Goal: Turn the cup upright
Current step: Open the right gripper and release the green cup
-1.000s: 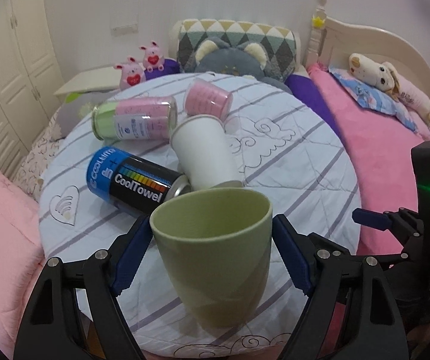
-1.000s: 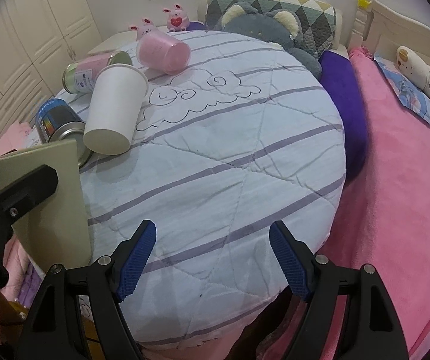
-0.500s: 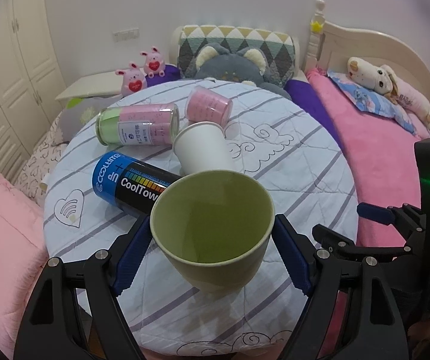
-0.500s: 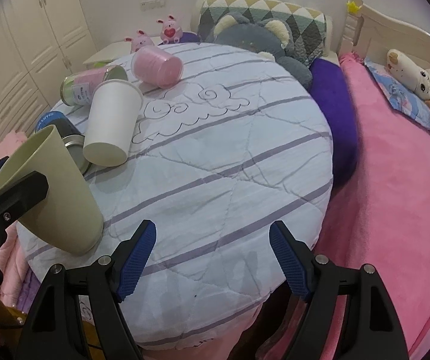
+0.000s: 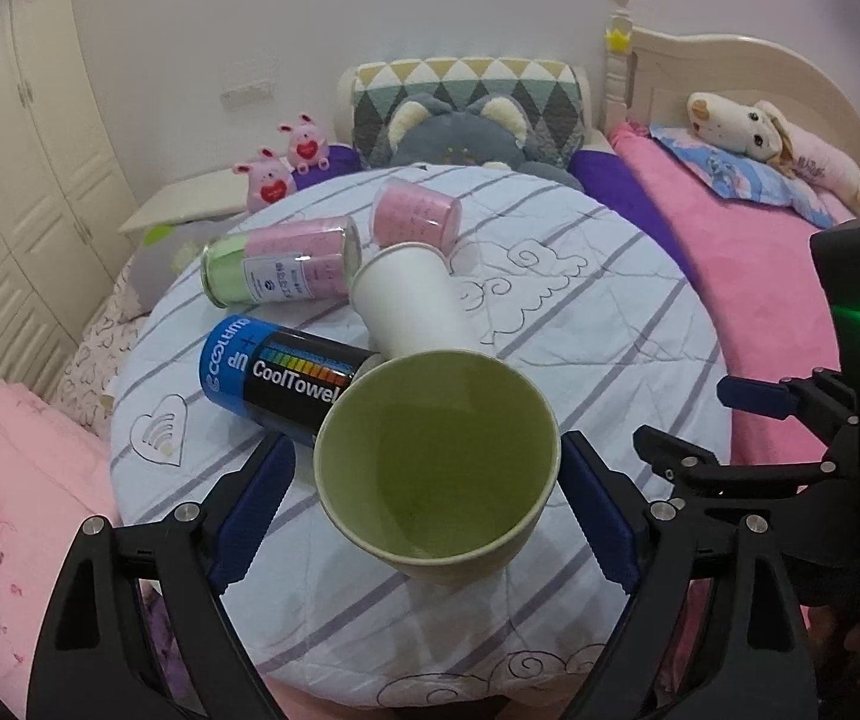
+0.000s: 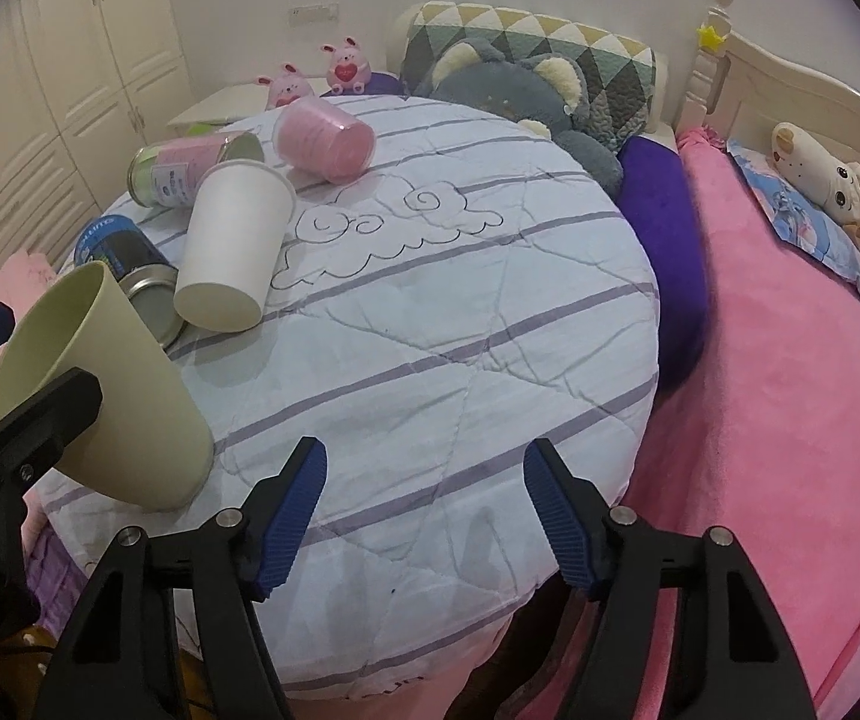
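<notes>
A pale green cup [image 5: 436, 468] stands on the round quilted table [image 5: 580, 324] near its front edge, mouth up and tilted toward the camera. My left gripper [image 5: 427, 510] sits around it with its blue pads apart, a small gap on each side. The cup also shows in the right wrist view [image 6: 100, 390], at the left, with the left gripper's finger [image 6: 28, 426] in front of it. My right gripper [image 6: 424, 516] is open and empty over the table's front edge.
A white paper cup [image 5: 412, 306], a blue-black CoolTowel can [image 5: 286, 378], a pink-green canister [image 5: 280, 264] and a pink cup [image 5: 412, 216] lie on their sides behind the green cup. Plush toys and pillows [image 5: 466, 120] lie beyond; a pink bed [image 6: 790, 360] is at right.
The left wrist camera has risen and pitched down, so the green cup's inside now shows. The cup leans more in the right wrist view. The right gripper pulled back a little.
</notes>
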`<state>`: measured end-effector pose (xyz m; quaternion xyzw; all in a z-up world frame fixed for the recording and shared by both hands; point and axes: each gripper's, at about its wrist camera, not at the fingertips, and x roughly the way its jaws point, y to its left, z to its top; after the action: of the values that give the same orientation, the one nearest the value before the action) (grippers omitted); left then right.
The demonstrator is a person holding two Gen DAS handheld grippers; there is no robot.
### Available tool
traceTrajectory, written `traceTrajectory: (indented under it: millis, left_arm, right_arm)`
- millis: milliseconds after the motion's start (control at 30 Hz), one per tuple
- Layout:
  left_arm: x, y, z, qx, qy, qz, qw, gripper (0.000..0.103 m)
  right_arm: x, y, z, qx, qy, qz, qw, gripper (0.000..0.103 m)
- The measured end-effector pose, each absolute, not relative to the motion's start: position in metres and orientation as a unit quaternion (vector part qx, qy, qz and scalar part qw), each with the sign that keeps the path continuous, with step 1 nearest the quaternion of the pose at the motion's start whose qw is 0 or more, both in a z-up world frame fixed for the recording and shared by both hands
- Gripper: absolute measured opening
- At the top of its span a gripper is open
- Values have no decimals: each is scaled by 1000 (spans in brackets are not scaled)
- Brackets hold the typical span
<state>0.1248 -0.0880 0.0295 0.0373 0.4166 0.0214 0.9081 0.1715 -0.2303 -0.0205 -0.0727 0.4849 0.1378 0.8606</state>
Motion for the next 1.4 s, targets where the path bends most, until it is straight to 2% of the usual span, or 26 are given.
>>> traceTrajectory:
  millis: [667,1200,1300,1400]
  left_arm:
    - [111,-91,34,55,407,10,912,90]
    - [66,-75,57,58,369,-40,927,90]
    - [54,-66,59,51,354,-45,933,98]
    - [44,-57,59,50,333,-33,941,99]
  right_arm:
    - [153,-233,-26,-62,511,134,847,70]
    - [107,-232,-2,-35,481,72,873,74]
    - [95,-226,0,-36,473,62,878,74]
    - [83,-217,0,-49,463,32,885,80]
